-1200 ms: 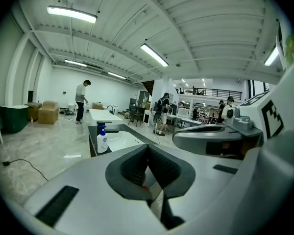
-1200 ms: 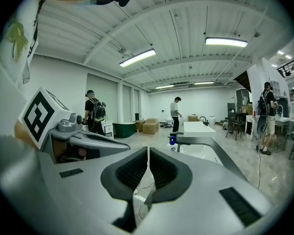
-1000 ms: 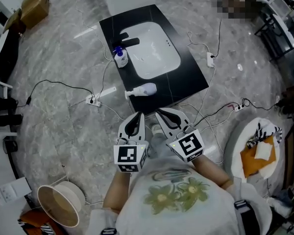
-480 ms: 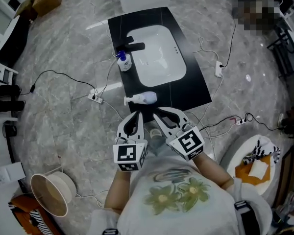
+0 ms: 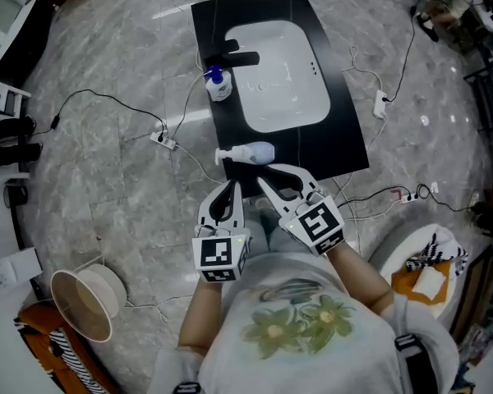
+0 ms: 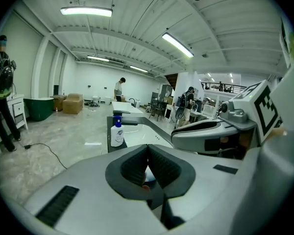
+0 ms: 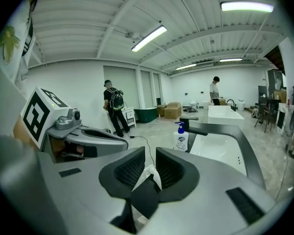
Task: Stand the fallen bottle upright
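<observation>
Both tongs near the fallen bottle, neither pinching anything.

The left tongs (image 5: 234, 185) are pressed together at the tips. The right tongs (image 5: 264, 180) stand a thin slit apart, having just eased open, with nothing gripped between them. They sit side by side, both aimed at the bottle (image 5: 251, 152). It lies on its side at the near edge of the black bench (image 5: 345, 138), just ahead of the tongs and apart from them, pump toward the left. Further back a white sink (image 5: 283, 76) is set into the bench. A second bottle (image 5: 218, 84) stands upright at its left, beside the black tap (image 5: 234, 57).
</observation>
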The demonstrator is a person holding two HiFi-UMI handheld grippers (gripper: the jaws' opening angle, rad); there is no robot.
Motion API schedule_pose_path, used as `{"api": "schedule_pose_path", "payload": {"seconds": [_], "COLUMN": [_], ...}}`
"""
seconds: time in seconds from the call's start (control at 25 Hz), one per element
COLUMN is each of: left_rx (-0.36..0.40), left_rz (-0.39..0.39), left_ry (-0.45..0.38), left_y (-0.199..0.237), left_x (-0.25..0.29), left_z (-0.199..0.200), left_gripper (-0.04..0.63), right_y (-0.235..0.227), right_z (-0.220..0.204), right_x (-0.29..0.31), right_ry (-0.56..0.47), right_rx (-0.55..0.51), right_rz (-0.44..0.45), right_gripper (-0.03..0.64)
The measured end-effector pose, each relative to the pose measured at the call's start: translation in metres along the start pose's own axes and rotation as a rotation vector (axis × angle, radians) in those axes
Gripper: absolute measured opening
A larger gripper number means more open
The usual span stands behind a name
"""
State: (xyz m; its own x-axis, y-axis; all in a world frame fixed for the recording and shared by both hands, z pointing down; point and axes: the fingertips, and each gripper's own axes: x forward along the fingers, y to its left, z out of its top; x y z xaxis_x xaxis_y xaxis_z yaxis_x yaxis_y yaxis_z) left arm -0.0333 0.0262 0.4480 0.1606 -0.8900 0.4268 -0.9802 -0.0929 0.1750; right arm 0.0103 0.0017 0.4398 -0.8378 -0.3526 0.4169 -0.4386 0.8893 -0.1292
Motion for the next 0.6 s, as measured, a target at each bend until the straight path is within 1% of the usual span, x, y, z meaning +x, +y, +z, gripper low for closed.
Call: {"api": "schedule_pose_path", "payload": {"seconds": [0.12, 0.2, 0.24, 0.44, 0.6], "left_rx": [-0.014, -0.018, -0.015, 0.000, -0.003], "left_rz": [0.016, 0.015, 0.013, 0.034, 0.033], "left_ry": [0.027, 0.039, 0.038, 0.036, 0.042], "left_y": [0.023, 0.036, 0.042, 0.072, 0.086], "left_x": [0.008, 0.010, 0.011, 0.021, 0.026], "left_z": [-0.002, 0.003, 0.007, 0.017, 0.018], "left_gripper": [0.015, 0.015, 0.015, 0.015, 0.015], "right_y": [0.000, 0.002, 0.003, 0.004, 0.013], "right_z": [0.003, 0.008, 0.010, 0.014, 0.003], "right_x": [0.019, 0.029, 0.034, 0.062, 0.079], "right_ry": [0.022, 0.034, 0.040, 0.077, 0.156], "right_rx": [0.001, -0.004, -0.011, -0.042, -0.060], "right_rz": [0.018, 0.037, 0.044, 0.075, 0.156], "right_gripper": [0.068, 0.121, 0.129, 0.144, 0.155]}}
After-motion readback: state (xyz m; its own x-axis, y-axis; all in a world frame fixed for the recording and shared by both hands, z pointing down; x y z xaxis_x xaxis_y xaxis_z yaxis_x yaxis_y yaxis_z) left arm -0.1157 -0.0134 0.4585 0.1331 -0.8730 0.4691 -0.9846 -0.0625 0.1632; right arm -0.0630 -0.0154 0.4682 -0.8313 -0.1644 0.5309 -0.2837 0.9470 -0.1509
